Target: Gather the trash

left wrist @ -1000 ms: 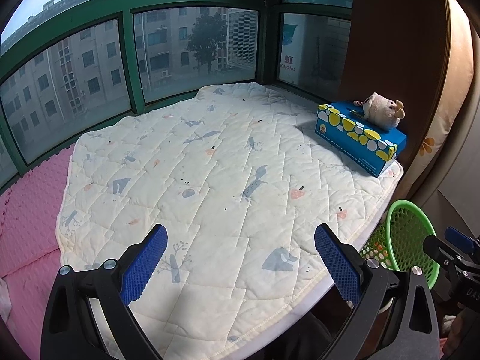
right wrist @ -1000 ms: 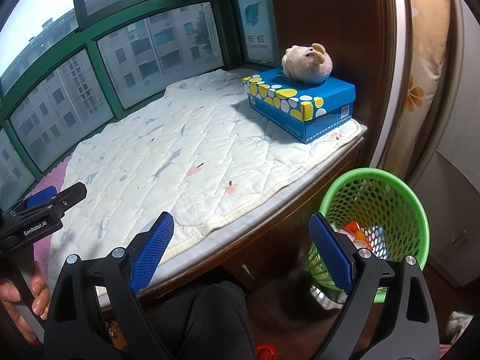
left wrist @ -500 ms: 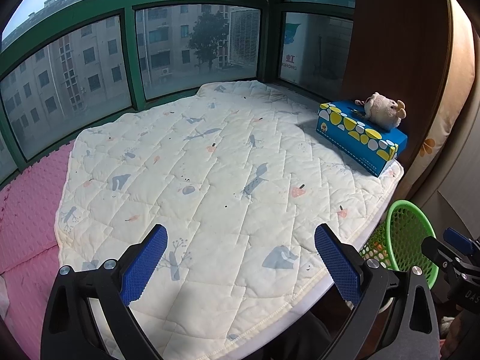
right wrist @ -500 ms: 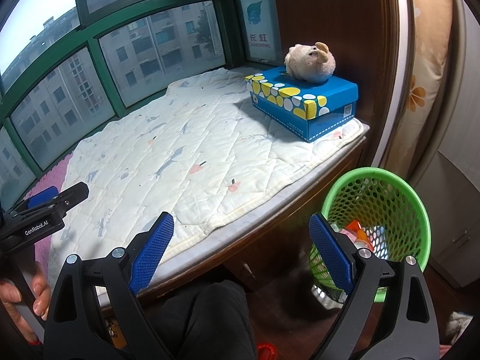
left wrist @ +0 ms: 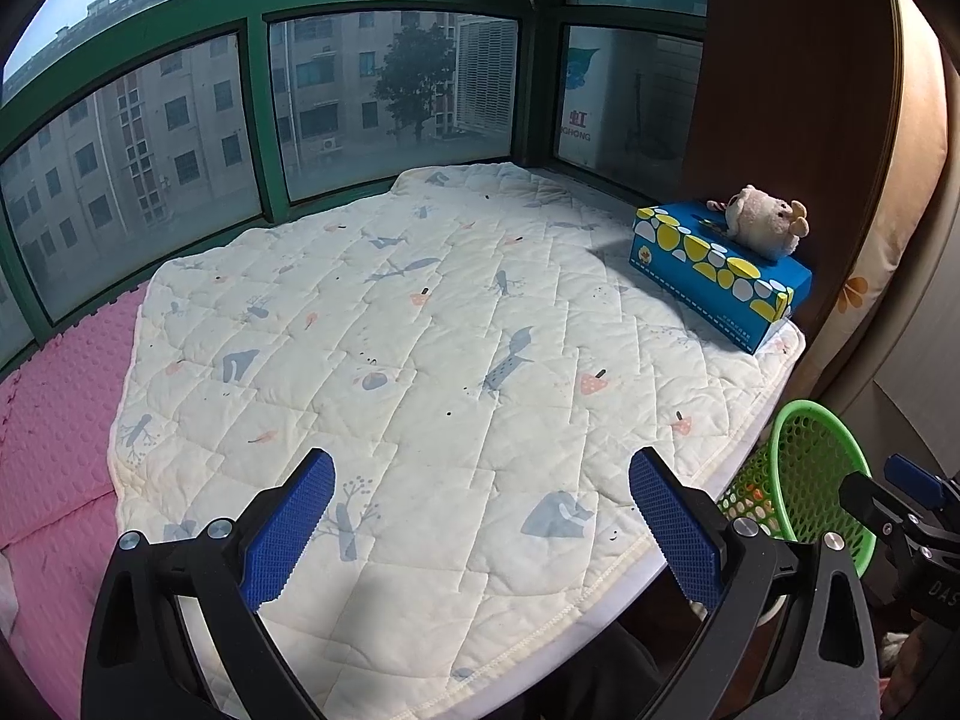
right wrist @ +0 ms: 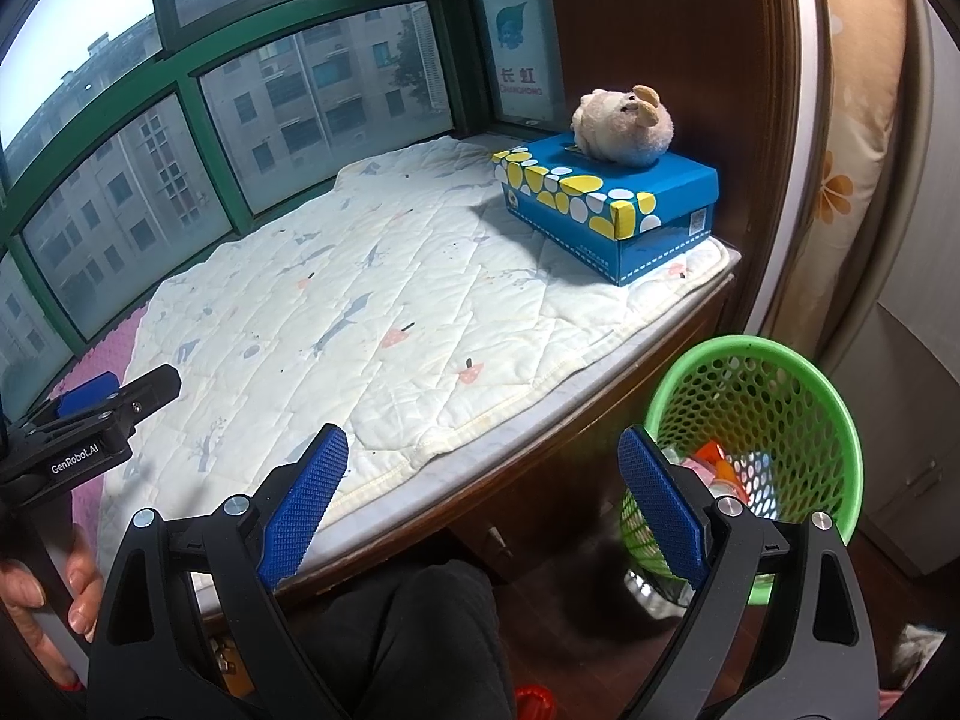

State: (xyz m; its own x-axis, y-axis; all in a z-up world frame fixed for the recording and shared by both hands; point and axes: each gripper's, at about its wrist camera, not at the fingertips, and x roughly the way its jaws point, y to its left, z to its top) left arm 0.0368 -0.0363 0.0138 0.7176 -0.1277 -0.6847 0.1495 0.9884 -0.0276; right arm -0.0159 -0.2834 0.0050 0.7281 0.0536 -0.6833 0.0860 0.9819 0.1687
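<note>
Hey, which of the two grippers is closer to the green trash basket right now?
The right gripper: its open jaws sit right beside the green basket on the floor, while the left gripper hangs over the quilted pad.

Cloth, plastic, card and wood

A quilted matt cloth mat [left wrist: 420, 360], a perforated glossy plastic basket [right wrist: 762, 420], a printed card box [right wrist: 612, 210], a plush toy [right wrist: 624, 129] and a polished wood ledge [right wrist: 540, 438] are seen.
</note>
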